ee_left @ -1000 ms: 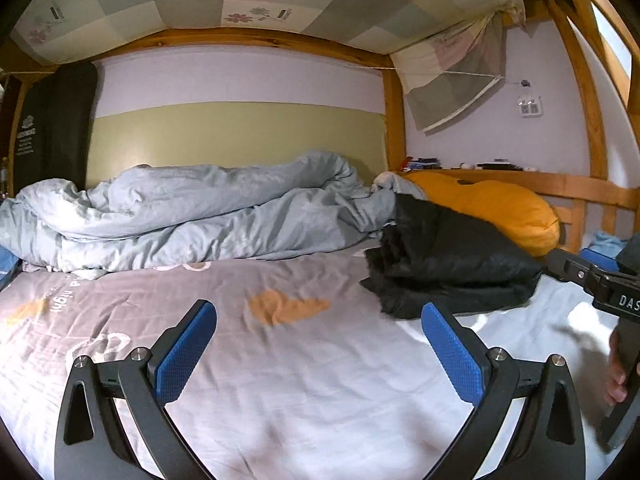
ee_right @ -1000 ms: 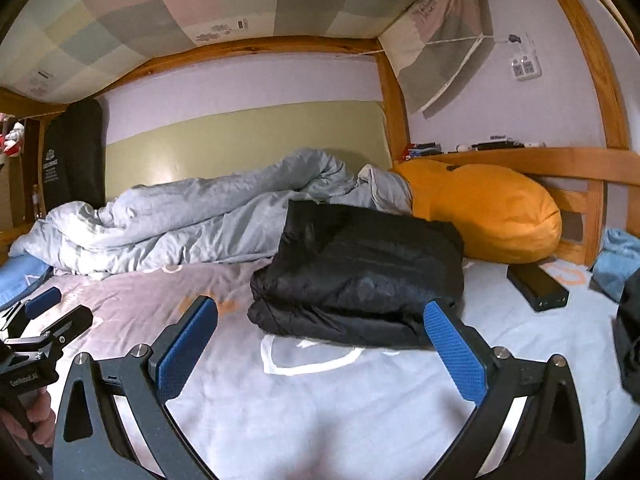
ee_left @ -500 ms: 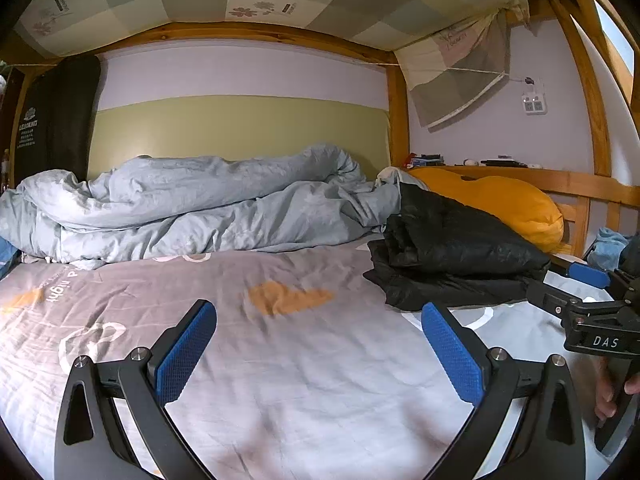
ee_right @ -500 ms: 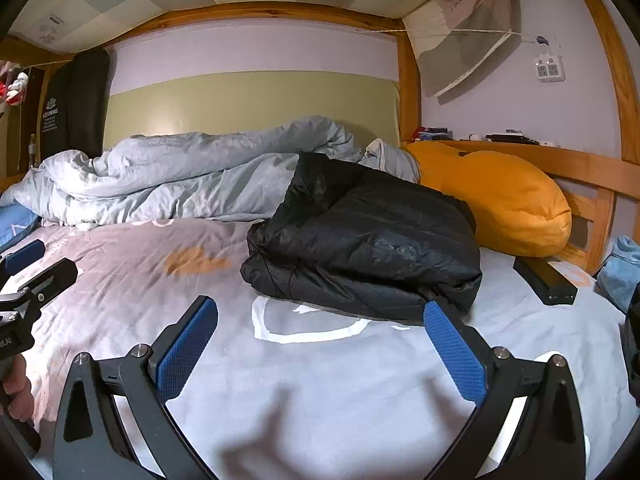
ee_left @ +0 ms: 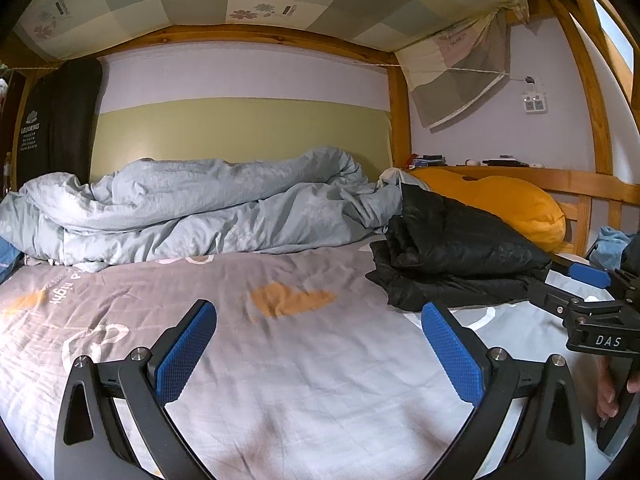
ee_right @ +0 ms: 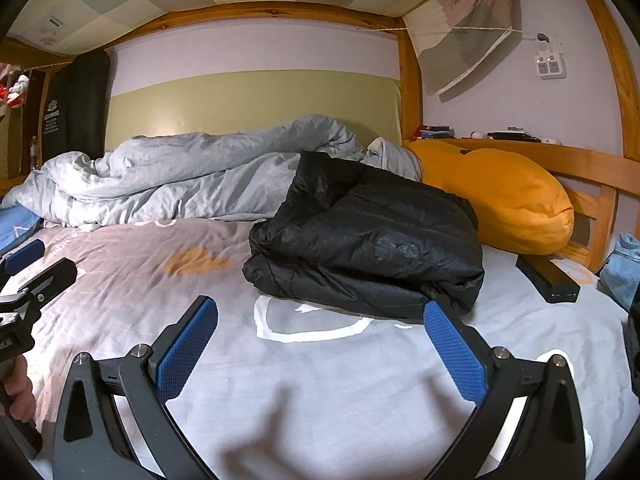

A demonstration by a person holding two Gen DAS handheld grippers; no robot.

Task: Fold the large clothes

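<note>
A black puffy jacket [ee_right: 368, 248] lies folded in a thick bundle on the grey bed sheet [ee_right: 320, 368], seen also at right of centre in the left wrist view as the jacket [ee_left: 456, 260]. My right gripper [ee_right: 320, 344] hovers open just in front of the bundle, nothing between its blue pads [ee_right: 454, 354]. My left gripper [ee_left: 318, 348] is open too, over bare sheet to the left of the jacket. Each gripper shows at the edge of the other's view, held by a hand [ee_left: 608, 396].
A rumpled grey duvet [ee_left: 200, 204] lies along the back wall. An orange pillow [ee_right: 504, 200] leans on the wooden bed rail [ee_right: 592, 168] at right. A black box-like device [ee_right: 548, 276] lies by the pillow, blue cloth [ee_right: 624, 268] further right.
Both grippers have dropped lower toward the sheet and drawn back a little from the jacket. The folded jacket has stayed in place.
</note>
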